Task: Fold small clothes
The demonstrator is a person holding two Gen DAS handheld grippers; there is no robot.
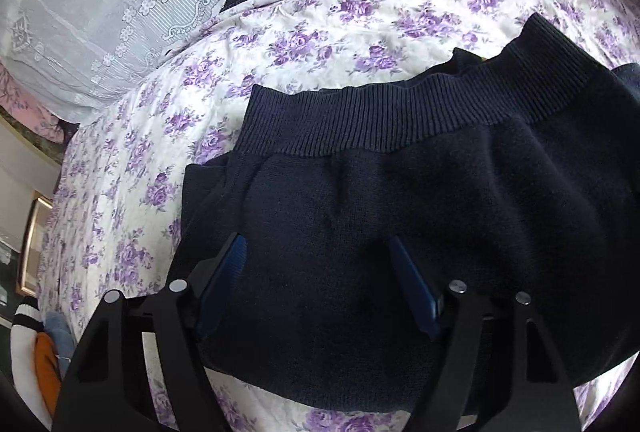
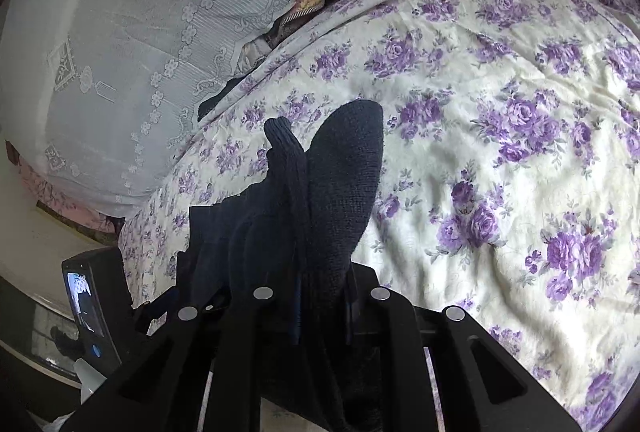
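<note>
Purple roses on a cream bedspread point(image 1: 304, 44) fill the background, and a white lace cover point(image 1: 100, 12) is draped beyond it, ahead and to the left of both grippers. A navy knit garment point(image 1: 400, 200) is spread on the bedspread directly ahead of the left gripper point(image 1: 320, 252), its ribbed band point(image 1: 400, 120) lying farthest from the fingers. The left gripper's blue pads point(image 1: 230, 272) are held wide apart over the knit, with nothing pinched between them. In the right wrist view, a bunched fold of the garment point(image 2: 332, 192) is clamped between the fingers of the right gripper point(image 2: 320, 296), which are drawn close together on it, and the cloth is raised ahead of them above the bedspread point(image 2: 500, 172). A small lit screen point(image 2: 86, 300) is seen to the left of the right gripper.
</note>
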